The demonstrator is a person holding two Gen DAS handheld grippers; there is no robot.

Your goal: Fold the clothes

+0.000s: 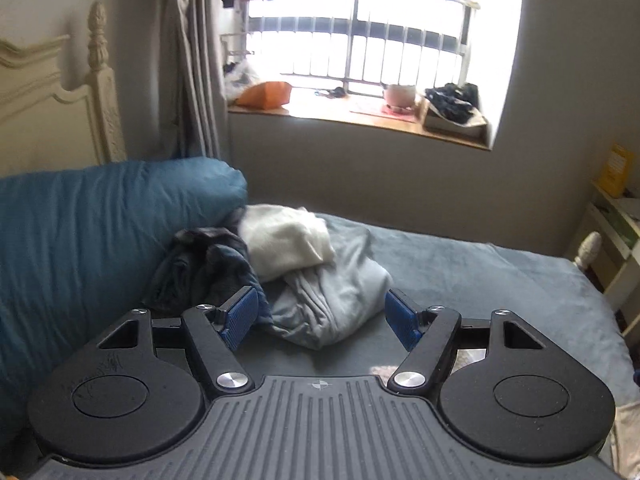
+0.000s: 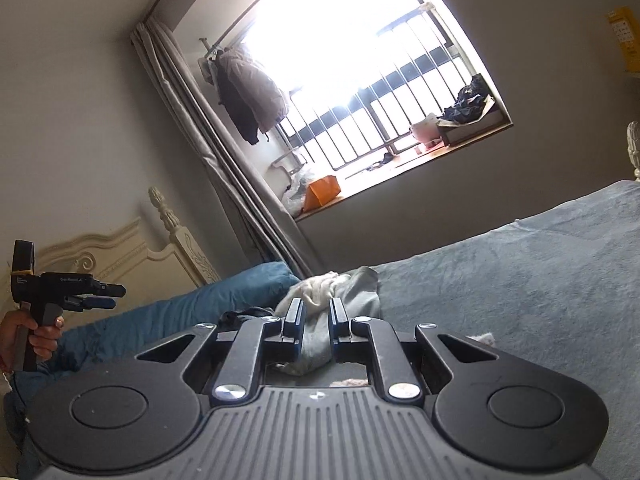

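Three heaped garments lie on our grey bed (image 1: 500,276), at its far left beside the blue duvet (image 1: 80,240): a pale grey garment (image 1: 332,304), a cream one (image 1: 284,240) on top, a dark one (image 1: 204,268) to the left. Our left gripper (image 1: 322,316) is spread wide just before the pile. Our right gripper (image 2: 316,322) looks nearly closed around grey fabric, though we cannot be sure it pinches.
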